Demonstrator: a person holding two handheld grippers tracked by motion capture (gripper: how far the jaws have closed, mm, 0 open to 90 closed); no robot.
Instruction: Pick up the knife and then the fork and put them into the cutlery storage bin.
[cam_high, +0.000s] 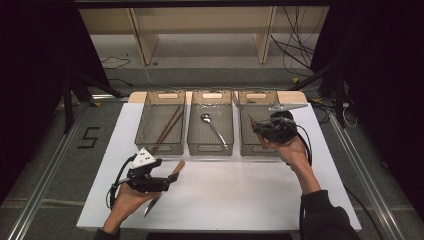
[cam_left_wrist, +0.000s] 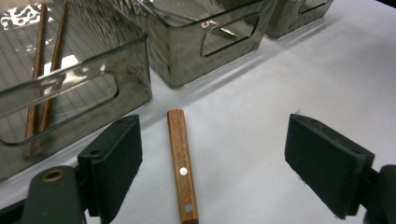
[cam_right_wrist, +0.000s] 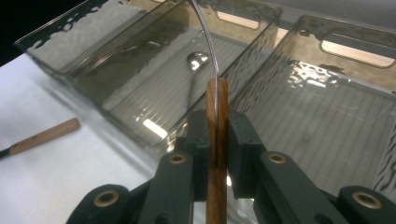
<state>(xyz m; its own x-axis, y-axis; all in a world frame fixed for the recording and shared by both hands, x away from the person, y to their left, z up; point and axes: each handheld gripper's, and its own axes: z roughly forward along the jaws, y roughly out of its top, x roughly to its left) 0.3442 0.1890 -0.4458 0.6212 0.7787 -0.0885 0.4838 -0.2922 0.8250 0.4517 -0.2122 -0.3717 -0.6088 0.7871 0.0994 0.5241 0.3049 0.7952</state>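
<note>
Sorting partly done: right gripper (cam_high: 256, 125) clamps a wooden-handled metal fork (cam_right_wrist: 216, 135) over the rightmost clear plastic bin (cam_high: 260, 148); left gripper (cam_high: 172, 178), jaws wide and empty, straddles a wooden-handled knife (cam_left_wrist: 182, 163) lying on the white table (cam_high: 240, 195).

1. Clear grey bins: 3 in a row across the table – left bin (cam_high: 161, 121), middle bin (cam_high: 211, 121), right bin (cam_high: 256, 125)
2. Chopsticks (cam_high: 167, 127): 2, a wooden pair lying together in the left bin
3. Spoons: 1, metal spoon (cam_high: 212, 126) in the middle bin
4. Wooden-handled cutlery outside the bins: 2 – knife (cam_high: 166, 183) lying on the white table (cam_high: 235, 195), fork (cam_high: 252, 122) over the right bin
5. Handheld grippers: 2 – left gripper (cam_high: 172, 181), right gripper (cam_high: 256, 127)
6. White tabletops: 1
</note>
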